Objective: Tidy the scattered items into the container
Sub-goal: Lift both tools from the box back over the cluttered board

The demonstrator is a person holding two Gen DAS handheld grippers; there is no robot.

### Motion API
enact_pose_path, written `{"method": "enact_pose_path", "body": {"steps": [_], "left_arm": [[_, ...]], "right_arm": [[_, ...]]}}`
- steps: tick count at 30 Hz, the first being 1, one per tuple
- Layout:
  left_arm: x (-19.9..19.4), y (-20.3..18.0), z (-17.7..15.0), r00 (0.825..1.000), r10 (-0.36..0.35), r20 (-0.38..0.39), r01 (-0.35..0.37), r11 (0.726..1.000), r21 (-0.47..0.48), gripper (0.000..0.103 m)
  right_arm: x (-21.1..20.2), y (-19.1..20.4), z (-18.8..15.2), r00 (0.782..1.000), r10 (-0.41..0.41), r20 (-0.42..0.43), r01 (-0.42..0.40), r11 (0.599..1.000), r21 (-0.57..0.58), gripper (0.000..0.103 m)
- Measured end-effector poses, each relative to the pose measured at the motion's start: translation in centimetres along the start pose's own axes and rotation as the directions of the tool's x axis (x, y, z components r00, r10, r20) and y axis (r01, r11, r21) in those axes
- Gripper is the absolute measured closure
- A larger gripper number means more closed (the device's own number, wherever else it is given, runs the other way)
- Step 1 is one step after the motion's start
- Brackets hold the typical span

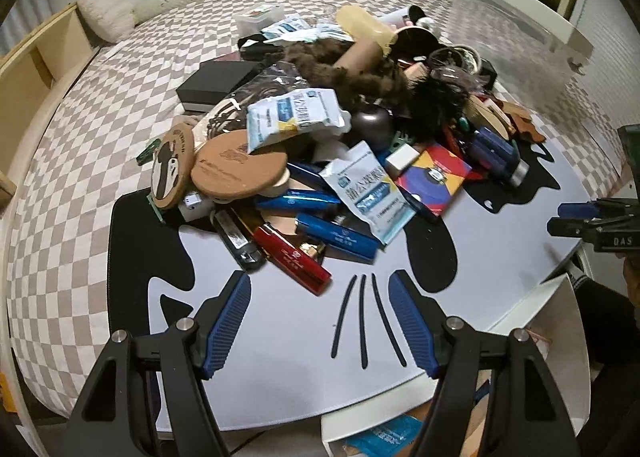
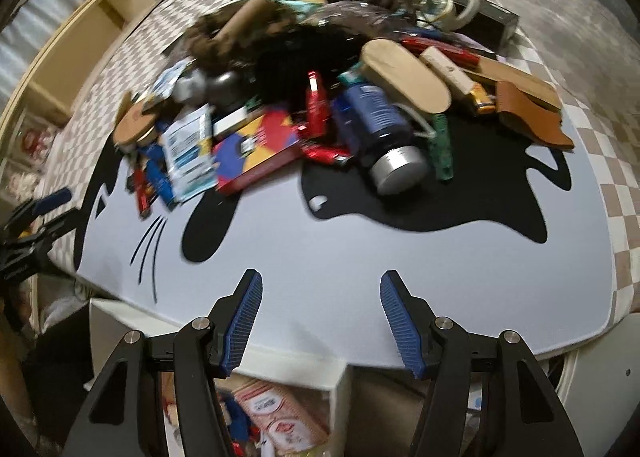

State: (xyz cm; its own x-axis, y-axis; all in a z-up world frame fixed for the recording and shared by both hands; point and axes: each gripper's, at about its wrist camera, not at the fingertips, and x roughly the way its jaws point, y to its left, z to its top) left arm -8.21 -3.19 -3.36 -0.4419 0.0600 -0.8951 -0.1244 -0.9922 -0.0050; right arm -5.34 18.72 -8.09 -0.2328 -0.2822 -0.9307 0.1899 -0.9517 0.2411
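A pile of scattered items lies on a white and black cat-face mat (image 1: 280, 329) on the bed. Nearest my left gripper (image 1: 318, 285) are a red lighter-like case (image 1: 294, 257), blue cases (image 1: 336, 235) and a white sachet (image 1: 370, 189). The left gripper is open and empty just short of the pile. My right gripper (image 2: 320, 285) is open and empty over bare mat (image 2: 360, 257), short of a blue bottle (image 2: 380, 125) and a colourful box (image 2: 256, 149). A white container (image 1: 552, 321) sits below the mat's near edge, also in the right wrist view (image 2: 336, 373), holding a few items.
A black box (image 1: 216, 85), cork coasters (image 1: 240, 169), wooden brushes (image 2: 408, 73), a brown leather case (image 2: 532, 117) and fur pieces (image 1: 360, 77) fill the pile. The checkered bedspread (image 1: 80, 137) surrounds the mat. A wooden shelf (image 1: 36, 57) stands at the left.
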Motion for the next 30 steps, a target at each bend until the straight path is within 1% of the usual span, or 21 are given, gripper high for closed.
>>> {"method": "enact_pose_path", "body": {"steps": [11,16,19,21,24,30], "left_arm": [[1.7,2.1,1.1,1.0,0.026,0.003,-0.026,0.998,-0.065,0.031],[2.5,3.2,1.7,0.999,0.042,0.014,-0.041,0.995,-0.093,0.031],[2.9,4.0,2.0,0.998,0.058,0.022,-0.055,0.992,-0.114,0.031],[2.9,4.6,2.3,0.995,0.082,0.048,-0.075,0.988,-0.138,0.031],[2.9,5.5,2.6,0.993,0.1,0.063,-0.089,0.983,-0.162,0.031],[3.8,7.5,3.0,0.988,0.146,0.042,-0.134,0.968,-0.211,0.031]], "right_arm": [[0.7,-2.2,1.8,0.999,-0.01,0.035,0.008,0.998,0.066,0.041],[1.3,-3.5,2.5,0.998,-0.035,0.049,0.03,0.994,0.106,0.041],[1.5,-4.6,2.9,0.997,-0.048,0.054,0.04,0.989,0.143,0.041],[1.6,-5.3,3.0,0.997,-0.057,0.055,0.048,0.985,0.168,0.041],[1.7,-6.6,3.2,0.996,-0.068,0.054,0.056,0.977,0.206,0.041],[1.7,-8.8,3.4,0.996,-0.068,0.062,0.048,0.957,0.285,0.041]]}}
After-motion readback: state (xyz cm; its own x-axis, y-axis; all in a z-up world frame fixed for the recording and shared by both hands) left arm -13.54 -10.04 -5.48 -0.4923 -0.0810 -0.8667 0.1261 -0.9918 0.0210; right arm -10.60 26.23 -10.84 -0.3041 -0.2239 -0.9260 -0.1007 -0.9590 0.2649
